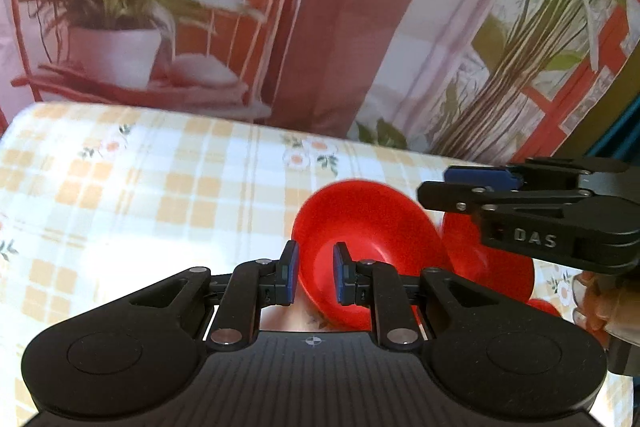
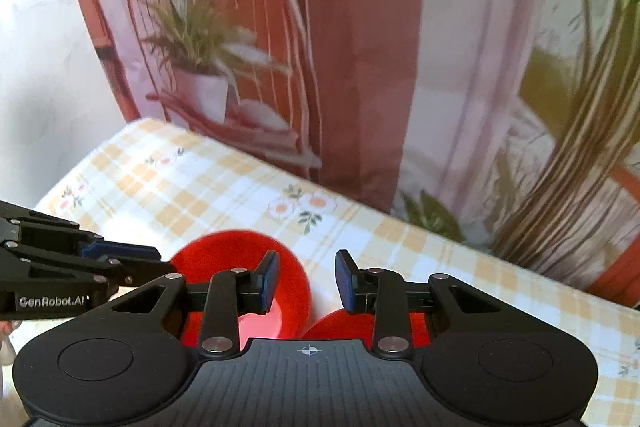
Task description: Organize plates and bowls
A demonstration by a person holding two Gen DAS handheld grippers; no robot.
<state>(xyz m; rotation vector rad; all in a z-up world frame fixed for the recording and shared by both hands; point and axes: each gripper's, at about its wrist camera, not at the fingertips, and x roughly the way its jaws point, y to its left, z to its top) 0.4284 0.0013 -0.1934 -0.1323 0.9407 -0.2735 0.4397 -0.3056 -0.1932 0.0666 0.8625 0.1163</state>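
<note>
**Both grippers low over two red bowls on checked cloth**

Left wrist view: left gripper (image 1: pixel 314 277) pointed down at a red bowl (image 1: pixel 368 227) on the table (image 1: pixel 120 195), which was covered w/ a yellow-and-white checked cloth w/ small flower prints. Blue pads (image 1: pixel 292 275) stood a narrow gap apart, on either side of the bowl's near-left rim in the picture. Couldn't tell whether pads actually pressed the rim or just hung in front of it; bowl edge blurred. Bowl looked tilted, its inside facing the camera.

A second red bowl (image 1: pixel 492 267) sat just right of the first, rims touching or nearly so; partly hidden by the right gripper (image 1: pixel 448 185), which came in from the right edge, seen side-on. Part of a hand (image 1: pixel 600 303) showed at far right behind that gripper.

Right wrist view: right gripper (image 2: pixel 306 281) had jaws somewhat apart, nothing between the pads, only cloth visible in the gap. First bowl (image 2: pixel 224 255) lay under its left finger; second bowl (image 2: pixel 340 325) sat low, mostly covered by the gripper body. Left gripper (image 2: pixel 120 253) reached in from the left edge, tip over the first bowl's rim.

Backdrop (image 2: pixel 360 47) behind the table: printed scene w/ a potted plant on a red wire chair, plus pink curtains.
</note>
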